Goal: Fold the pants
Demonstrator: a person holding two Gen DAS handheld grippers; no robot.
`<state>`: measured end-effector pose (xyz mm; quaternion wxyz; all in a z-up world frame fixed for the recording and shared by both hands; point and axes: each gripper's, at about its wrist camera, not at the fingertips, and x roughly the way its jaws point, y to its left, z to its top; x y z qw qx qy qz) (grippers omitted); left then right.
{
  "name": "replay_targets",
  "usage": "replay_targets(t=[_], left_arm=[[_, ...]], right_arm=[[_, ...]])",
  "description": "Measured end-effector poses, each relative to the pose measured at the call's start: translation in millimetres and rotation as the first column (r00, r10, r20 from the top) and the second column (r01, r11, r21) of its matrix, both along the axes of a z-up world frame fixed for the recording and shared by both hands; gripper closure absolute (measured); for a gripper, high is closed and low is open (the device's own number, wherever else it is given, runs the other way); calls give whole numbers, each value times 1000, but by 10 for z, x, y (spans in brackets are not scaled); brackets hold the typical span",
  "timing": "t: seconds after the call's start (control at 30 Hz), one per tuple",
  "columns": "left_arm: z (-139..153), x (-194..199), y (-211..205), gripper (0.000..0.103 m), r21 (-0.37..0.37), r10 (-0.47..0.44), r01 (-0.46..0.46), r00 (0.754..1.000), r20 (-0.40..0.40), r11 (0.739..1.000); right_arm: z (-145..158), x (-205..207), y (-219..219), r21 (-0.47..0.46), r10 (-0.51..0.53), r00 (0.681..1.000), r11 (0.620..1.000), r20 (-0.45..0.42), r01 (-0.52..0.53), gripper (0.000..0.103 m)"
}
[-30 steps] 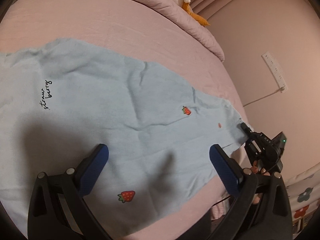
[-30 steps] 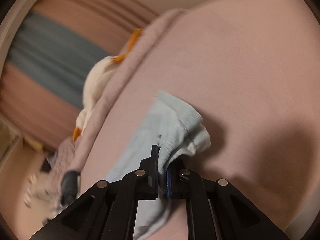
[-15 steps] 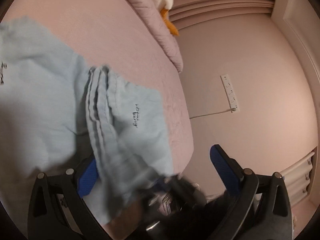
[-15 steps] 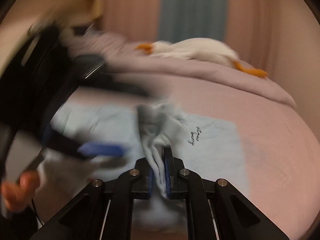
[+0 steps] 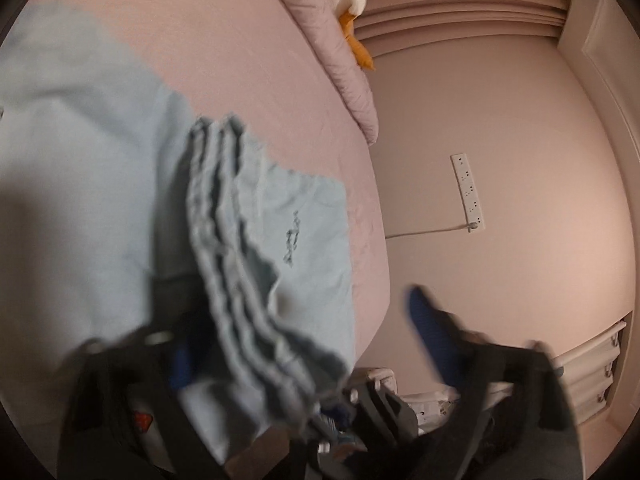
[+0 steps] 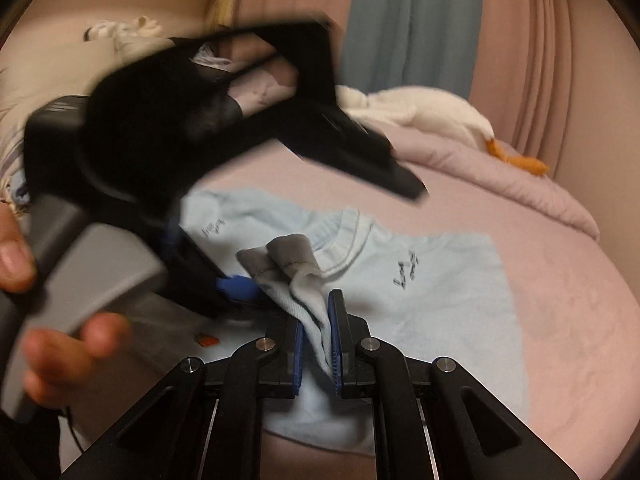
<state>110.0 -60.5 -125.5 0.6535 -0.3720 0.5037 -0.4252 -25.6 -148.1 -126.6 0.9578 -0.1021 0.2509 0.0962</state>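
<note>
The light blue pants (image 6: 432, 304) lie on the pink bed, folded over on themselves, with small script embroidery showing. My right gripper (image 6: 318, 340) is shut on a bunched cuff end (image 6: 308, 300) of the pants and holds it above the folded layers. In the left wrist view the pants (image 5: 80, 168) spread at left and the lifted cuff edges (image 5: 240, 264) hang across the middle. My left gripper (image 5: 304, 344) is open and blurred, with the cuff between its blue pads. In the right wrist view it (image 6: 240, 216) hovers just left of the held cuff.
A pink duvet (image 6: 500, 172) and a white goose plush (image 6: 420, 112) lie at the bed's far side. The bed edge (image 5: 380, 240) drops to a pink wall with a white power strip (image 5: 468, 192). Curtains hang behind.
My right gripper has carried the cuff end over onto the rest of the pants. My left gripper has swung toward the held cuff and is blurred with motion.
</note>
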Motion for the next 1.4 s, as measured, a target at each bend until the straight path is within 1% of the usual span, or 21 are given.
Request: replay_targets(t=[0.03, 0.07, 0.1, 0.17, 0.2, 0.3, 0.5, 0.63, 0.7, 0.87, 0.93, 1.0, 1.03, 1.07, 1.1, 1.13, 1.2, 1.23, 1.27, 1.33, 1.4], left_arm=[[5, 13, 10, 45, 21, 2, -2, 1000, 6, 1000], [7, 19, 19, 55, 49, 5, -6, 1000, 14, 999], [6, 20, 47, 71, 82, 17, -19, 1000, 26, 996], [-30, 37, 99, 85, 123, 39, -44, 998, 42, 991], [-30, 29, 147, 87, 136, 52, -59, 997, 59, 989], [63, -25, 258, 87, 198, 57, -90, 984, 166, 976], [183, -111, 424, 87, 247, 54, -123, 961, 270, 961], [75, -57, 411, 87, 297, 43, -124, 964, 264, 947], [55, -34, 409, 87, 302, 44, -125, 964, 262, 945], [84, -33, 458, 87, 309, 42, -135, 956, 291, 942], [8, -34, 490, 87, 356, 41, -144, 959, 282, 923], [-95, -52, 553, 86, 410, 49, -164, 959, 278, 897], [-129, -59, 576, 86, 450, 54, -183, 957, 284, 874], [-154, -67, 617, 85, 483, 61, -202, 955, 292, 852], [-159, -70, 664, 83, 493, 68, -214, 952, 297, 843], [-145, -69, 717, 82, 491, 73, -220, 951, 301, 843], [-94, -67, 841, 74, 495, 82, -242, 943, 323, 834], [-56, -68, 875, 73, 500, 82, -252, 938, 338, 828], [-6, -77, 910, 73, 510, 80, -269, 929, 361, 817], [94, -95, 949, 73, 522, 75, -293, 914, 399, 801], [172, -124, 1010, 72, 507, 75, -305, 903, 423, 806]], right_arm=[[19, 25, 36, -8, 14, 1000, 1000, 6, -14, 94], [30, 6, 61, -15, 28, 1000, 1000, 12, -28, 94], [30, -5, 91, -24, 37, 999, 999, 17, -37, 94], [4, -12, 132, -45, 47, 999, 998, 13, -46, 94], [1, -17, 146, -46, 48, 999, 998, 14, -48, 94], [26, -32, 209, -24, 64, 998, 998, 15, -63, 94], [35, -16, 385, -42, 110, 994, 993, 27, -109, 94], [-34, 11, 436, -45, 121, 993, 992, 2, -121, 94], [-54, 49, 424, -40, 115, 993, 992, -20, -116, 94], [-14, 49, 408, -24, 115, 993, 993, -19, -115, 94], [-36, 72, 412, -17, 119, 993, 993, -28, -120, 94], [-116, 114, 419, 1, 127, 990, 992, -65, -127, 94], [-147, 188, 381, 11, 133, 988, 991, -83, -133, 92], [-187, 201, 387, 22, 146, 983, 989, -110, -145, 82], [-234, 217, 392, 45, 174, 973, 985, -152, -169, 68], [-262, 213, 395, 72, 199, 963, 979, -179, -189, 62], [-251, 189, 373, 79, 219, 958, 975, -183, -208, 60], [-213, 187, 343, 98, 242, 951, 969, -192, -227, 60], [-174, 196, 298, 130, 265, 943, 962, -201, -242, 60], [-27, 210, 146, 240, 307, 929, 936, -207, -256, 60], [113, 223, 15, 302, 315, 930, 920, -189, -250, 60]])
